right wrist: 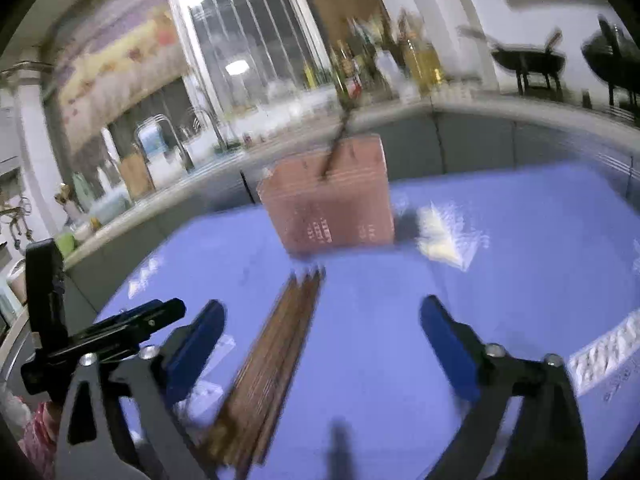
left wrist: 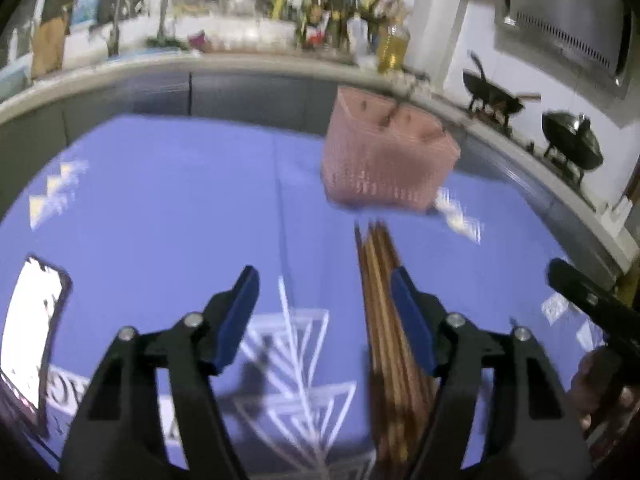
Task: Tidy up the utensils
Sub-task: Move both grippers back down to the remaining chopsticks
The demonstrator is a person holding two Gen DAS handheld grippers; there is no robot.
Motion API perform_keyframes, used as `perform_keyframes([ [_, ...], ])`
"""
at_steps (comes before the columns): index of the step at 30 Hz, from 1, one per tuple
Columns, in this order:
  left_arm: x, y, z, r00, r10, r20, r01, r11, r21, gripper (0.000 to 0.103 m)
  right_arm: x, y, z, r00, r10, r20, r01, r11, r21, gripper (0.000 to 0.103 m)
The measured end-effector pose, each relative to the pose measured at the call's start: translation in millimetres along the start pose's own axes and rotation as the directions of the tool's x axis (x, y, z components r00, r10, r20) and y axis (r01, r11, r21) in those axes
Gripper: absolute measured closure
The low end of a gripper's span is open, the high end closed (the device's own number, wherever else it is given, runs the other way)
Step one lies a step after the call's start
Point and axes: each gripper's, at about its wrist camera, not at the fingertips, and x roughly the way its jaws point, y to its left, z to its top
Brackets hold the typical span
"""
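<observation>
Both grippers spread wide over a blue mat, a bundle of wooden chopsticks lying between them.

In the left wrist view, a lit phone (left wrist: 34, 334) lies at the far left of the blue mat (left wrist: 160, 208); the left gripper (left wrist: 324, 286) has its jaws apart and grasps nothing, and the chopsticks (left wrist: 384, 320) lie on the mat just inside its right finger, tips pointing toward the pink slotted utensil basket (left wrist: 388, 152) standing farther back, apart from them. In the right wrist view, the right gripper (right wrist: 322, 318) is likewise released and empty, the chopsticks (right wrist: 276, 356) nearer its left finger, one utensil sticking up out of the basket (right wrist: 332, 204); blur hides what kind.
</observation>
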Motion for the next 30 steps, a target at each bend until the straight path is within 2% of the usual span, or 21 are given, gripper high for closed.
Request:
perform_keyframes([
  [5,7,8,-27,0.996,-0.007,-0.089,0.007,1.0,-0.002,0.051,27,7,-24,0.985,-0.031,-0.172,0.031,1.0,-0.006,0.041],
  [9,10,15,-40,0.989,-0.02,-0.146,0.016,0.999,-0.028,0.057,36,12,-35,0.973,-0.028,-0.229,0.026,1.0,-0.012,0.057],
  [16,9,18,-42,0.987,-0.037,-0.157,0.03,0.999,-0.043,0.057,38,14,-36,0.967,-0.027,-0.252,0.03,1.0,0.006,0.06],
  [22,11,16,-40,0.984,-0.056,-0.167,0.05,0.998,-0.043,0.059,42,26,-33,0.963,-0.034,-0.268,0.016,0.997,-0.069,0.064],
  [30,14,14,-40,0.982,-0.062,-0.179,0.054,0.998,-0.045,0.061,46,28,-35,0.959,-0.028,-0.284,0.007,0.997,-0.075,0.066],
])
